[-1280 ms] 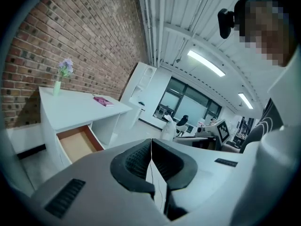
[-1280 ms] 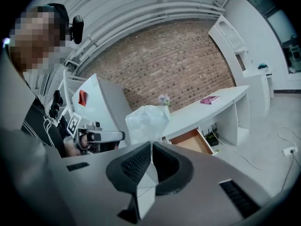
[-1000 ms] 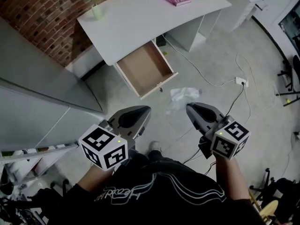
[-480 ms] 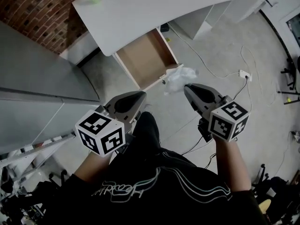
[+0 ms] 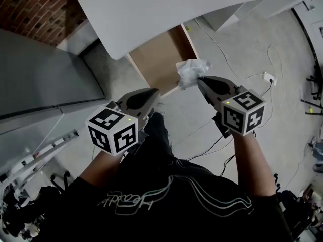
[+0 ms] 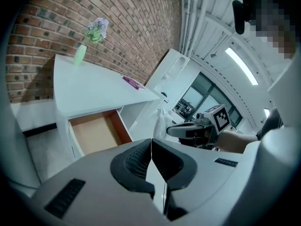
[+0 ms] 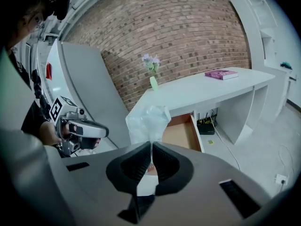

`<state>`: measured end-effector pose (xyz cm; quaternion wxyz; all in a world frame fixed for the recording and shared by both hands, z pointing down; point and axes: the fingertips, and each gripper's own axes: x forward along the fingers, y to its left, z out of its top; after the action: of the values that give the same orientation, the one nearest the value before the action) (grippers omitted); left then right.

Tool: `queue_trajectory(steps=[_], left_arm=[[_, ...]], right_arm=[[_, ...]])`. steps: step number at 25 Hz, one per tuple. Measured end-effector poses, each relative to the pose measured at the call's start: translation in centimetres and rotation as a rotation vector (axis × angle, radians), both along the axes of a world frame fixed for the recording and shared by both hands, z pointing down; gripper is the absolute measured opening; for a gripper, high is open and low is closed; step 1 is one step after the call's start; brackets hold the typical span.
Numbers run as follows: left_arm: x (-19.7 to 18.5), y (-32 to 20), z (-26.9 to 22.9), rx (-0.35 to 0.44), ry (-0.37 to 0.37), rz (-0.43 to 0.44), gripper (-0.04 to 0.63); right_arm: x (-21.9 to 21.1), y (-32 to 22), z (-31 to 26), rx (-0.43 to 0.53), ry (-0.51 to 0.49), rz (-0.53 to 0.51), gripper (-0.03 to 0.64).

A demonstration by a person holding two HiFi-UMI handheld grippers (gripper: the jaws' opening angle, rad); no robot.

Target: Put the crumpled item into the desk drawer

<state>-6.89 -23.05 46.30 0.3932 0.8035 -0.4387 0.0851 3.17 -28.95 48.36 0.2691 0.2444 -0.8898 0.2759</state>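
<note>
Right gripper (image 5: 201, 80) clamped the wad (image 5: 191, 69) at the drawer (image 5: 160, 54) front edge; advised carrying it toward 10 o'clock before release.

Brick wall (image 7: 188, 27) — backdrop to a white desk top (image 7: 197, 91). At the end of the top nearer the wall stands a pale green vase (image 7: 154, 83), upright, holding lilac flowers (image 7: 151, 61). A pink book (image 7: 221, 74) lies flat near the opposite end, well apart from the vase. A tall grey panel (image 5: 45, 79) flanks the desk on the vase's side. On the pale floor (image 5: 176, 110) — a white socket block (image 5: 269, 78) on a white cable, and dark cables (image 5: 204, 153) nearer the camera.
</note>
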Motion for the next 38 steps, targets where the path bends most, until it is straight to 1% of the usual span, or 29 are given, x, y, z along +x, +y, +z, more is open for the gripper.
queue_trajectory(steps=[6,16,21,26,33,38], left_arm=[[-2.8,-3.1,3.2,-0.015,0.008,-0.033,0.023],[-4.6,-4.2,9.4,-0.089,0.003,-0.051,0.023],[-5.9,-4.2,12.1,-0.123,0.0,-0.063,0.023],[-7.2,-4.3,14.1,-0.145,0.002,-0.084,0.023],[-7.8,-4.0,16.4,-0.176,0.003,-0.106,0.023],[-8.5,-3.3,17.8,-0.201,0.0,-0.12,0.023]], right_arm=[[-2.8,-4.0,5.6,-0.027,0.088,-0.055,0.044],[-6.2,-7.7,15.8,-0.056,0.254,-0.175,0.044],[-7.8,-8.0,20.4,-0.087,0.339,-0.25,0.044],[-9.3,-7.9,24.4,-0.128,0.401,-0.335,0.046],[-9.4,-8.1,29.3,-0.206,0.491,-0.445,0.046],[-9.5,-9.2,31.7,-0.221,0.536,-0.484,0.046]])
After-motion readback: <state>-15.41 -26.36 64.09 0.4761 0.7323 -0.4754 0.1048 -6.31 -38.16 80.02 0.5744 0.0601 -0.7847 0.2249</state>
